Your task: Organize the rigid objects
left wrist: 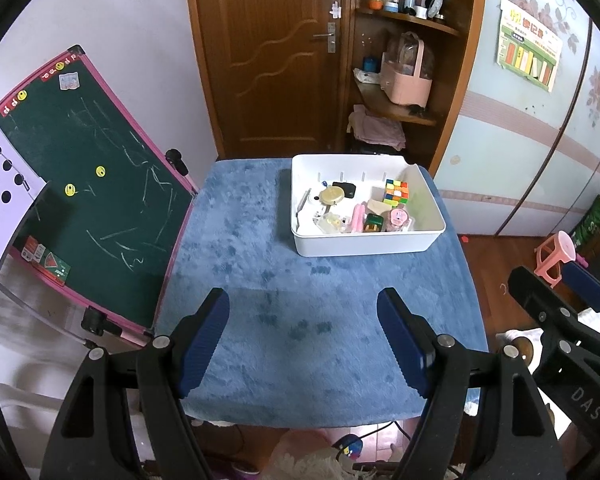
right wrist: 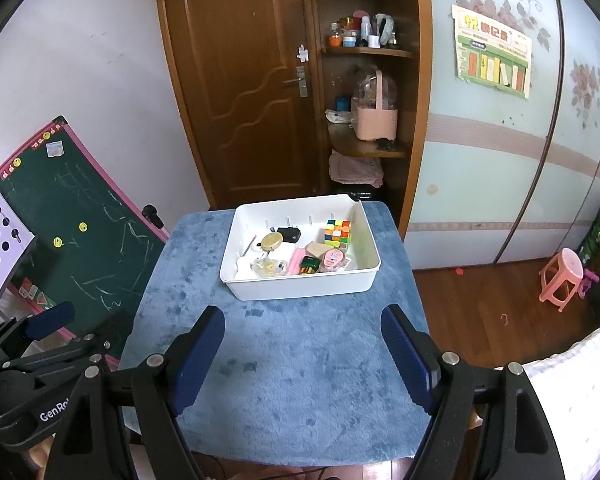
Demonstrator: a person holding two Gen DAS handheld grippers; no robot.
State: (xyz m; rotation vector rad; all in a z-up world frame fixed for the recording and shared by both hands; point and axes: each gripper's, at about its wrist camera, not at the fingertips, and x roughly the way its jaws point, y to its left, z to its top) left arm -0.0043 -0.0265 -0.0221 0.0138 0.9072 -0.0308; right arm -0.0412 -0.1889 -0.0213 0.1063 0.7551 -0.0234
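Since every small thing, puzzle cube (right wrist: 338, 232) included, already sits in the white bin (right wrist: 300, 282) at the bench's (right wrist: 300, 392) far side, both left gripper (left wrist: 304, 344) and right gripper (right wrist: 304, 360) hover wide and empty; best bet's probably just backing off without bumping it.

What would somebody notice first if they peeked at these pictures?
Probably the white plastic bin at the far side of the fluffy blue table cover, full of small things like a colourful puzzle cube. Next, the green chalkboard with a pink frame leaning at the left.
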